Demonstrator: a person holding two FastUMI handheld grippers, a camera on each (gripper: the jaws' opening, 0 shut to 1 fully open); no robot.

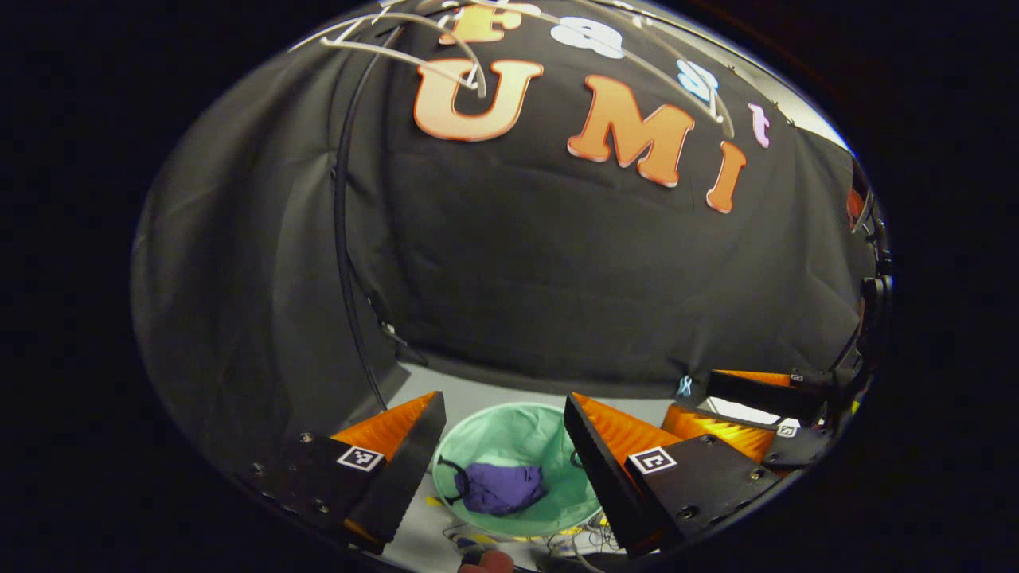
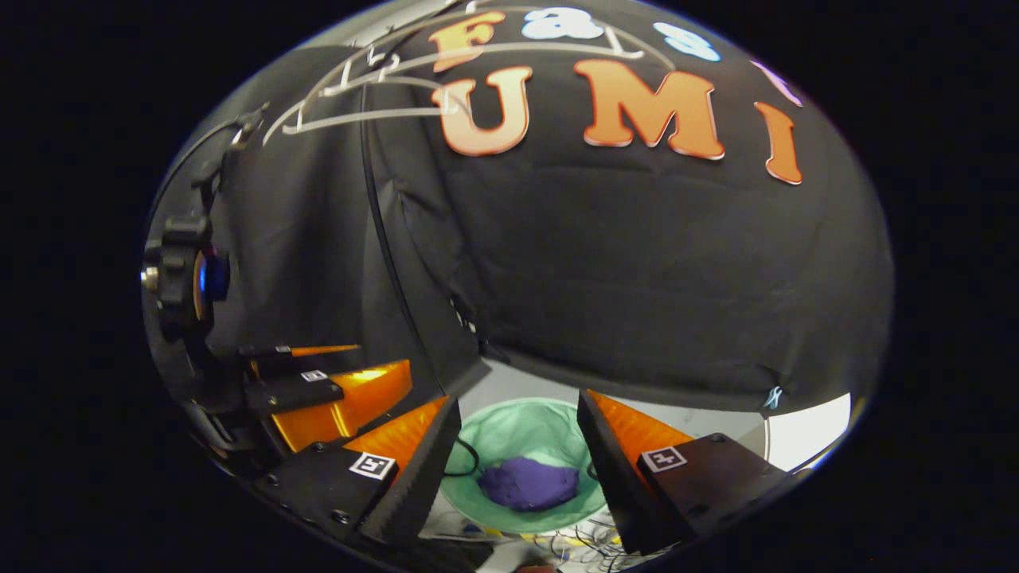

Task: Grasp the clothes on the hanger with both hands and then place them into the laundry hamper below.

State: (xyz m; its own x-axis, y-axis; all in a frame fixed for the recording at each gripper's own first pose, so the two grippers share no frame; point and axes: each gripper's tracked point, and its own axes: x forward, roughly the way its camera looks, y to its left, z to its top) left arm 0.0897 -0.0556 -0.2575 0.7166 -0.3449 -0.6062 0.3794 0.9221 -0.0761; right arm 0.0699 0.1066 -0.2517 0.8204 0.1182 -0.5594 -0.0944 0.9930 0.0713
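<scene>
Both grippers, left [image 1: 503, 446] and right [image 2: 517, 442], released above green hamper [image 1: 509, 434] with purple garment [image 1: 503, 487] inside.

Purple clothes [image 1: 501, 488] inside green hamper [image 1: 509, 434]

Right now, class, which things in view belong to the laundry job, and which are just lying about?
Part of the job:
- purple garment, lying inside the hamper
- green laundry hamper on the floor
- white hangers up top, bare
- left gripper and right gripper, both open over the hamper

Just lying about:
- loose cables on the floor beside the hamper
- black cable running down the wall
</scene>
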